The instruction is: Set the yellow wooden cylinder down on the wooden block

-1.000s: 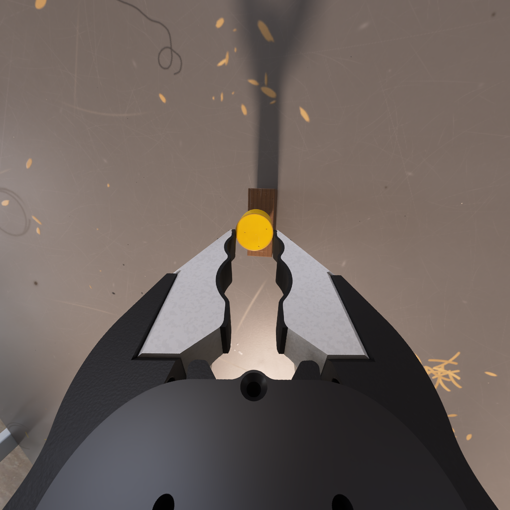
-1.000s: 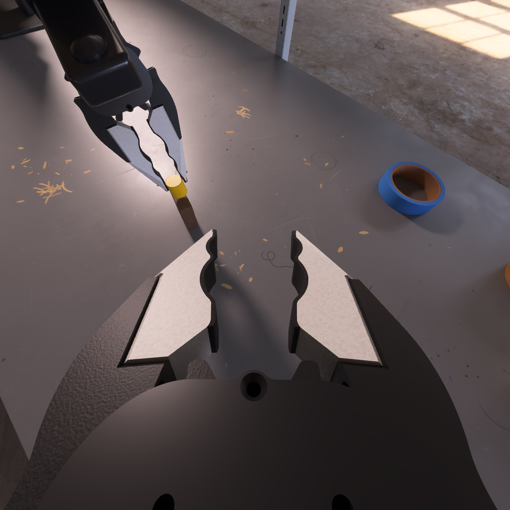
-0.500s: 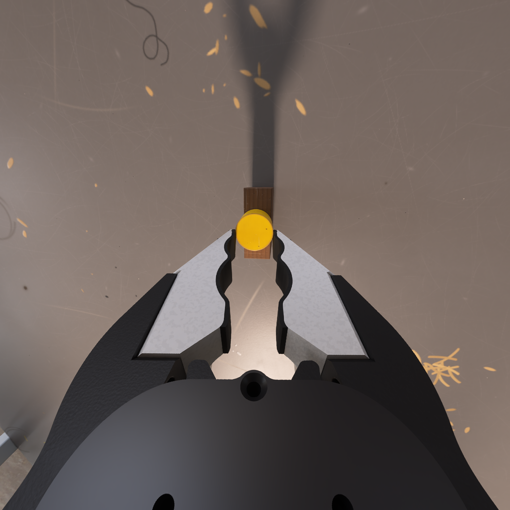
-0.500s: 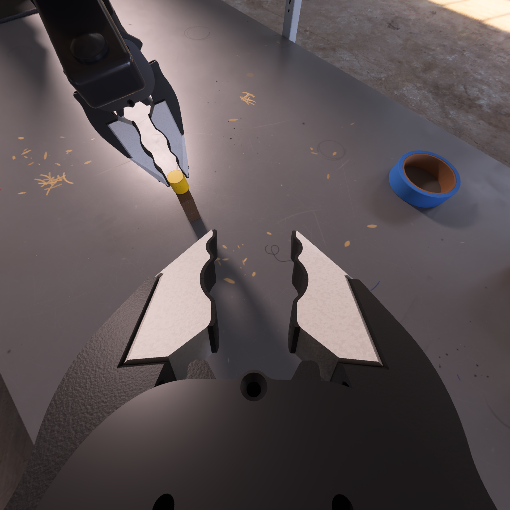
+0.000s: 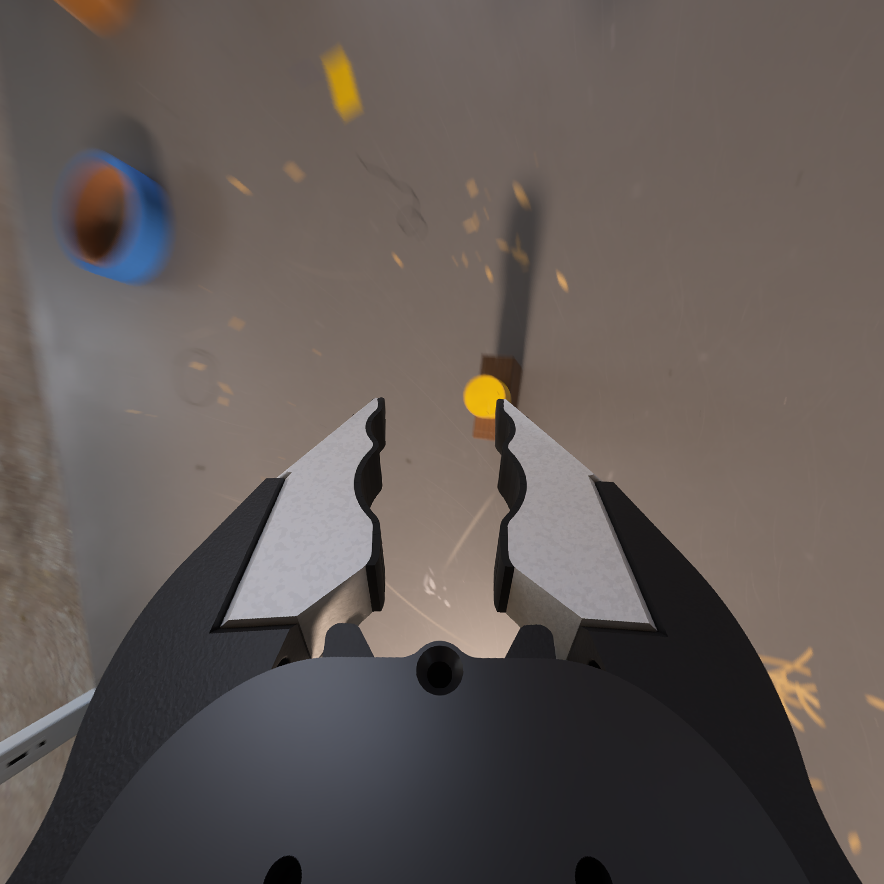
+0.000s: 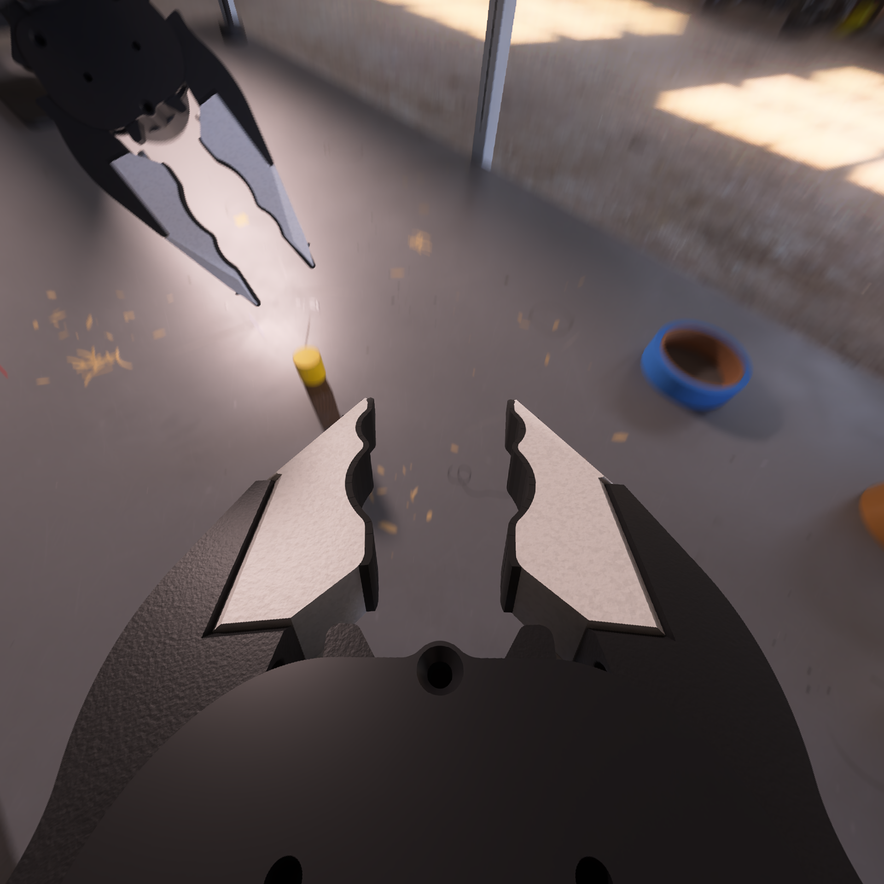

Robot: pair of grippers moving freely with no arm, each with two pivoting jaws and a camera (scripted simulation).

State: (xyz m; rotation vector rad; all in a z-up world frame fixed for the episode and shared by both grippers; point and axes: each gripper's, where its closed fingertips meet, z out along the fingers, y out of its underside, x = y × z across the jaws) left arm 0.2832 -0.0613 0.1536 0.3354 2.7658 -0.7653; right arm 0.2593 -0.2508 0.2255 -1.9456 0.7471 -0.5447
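The yellow wooden cylinder (image 5: 482, 395) stands upright on top of the dark wooden block (image 5: 497, 382), which stands on the grey table. In the right wrist view the cylinder (image 6: 309, 366) sits on the block (image 6: 324, 401) with nothing touching it. My left gripper (image 5: 439, 405) is open and empty, raised above and to the left of the cylinder; it also shows in the right wrist view (image 6: 285, 284). My right gripper (image 6: 440, 407) is open and empty, hanging over the table nearer than the block.
A blue tape roll (image 6: 696, 365) lies on the table to the right, and shows in the left wrist view (image 5: 112, 217). A yellow piece (image 5: 341, 82) and an orange object (image 6: 873, 519) lie farther off. Wood shavings are scattered about. The table edge and metal posts (image 6: 492, 81) are behind.
My left gripper has opened, let go of the yellow cylinder and pulled up and away from it. The cylinder stays on the block. The right gripper's view has shifted, with motion blur.
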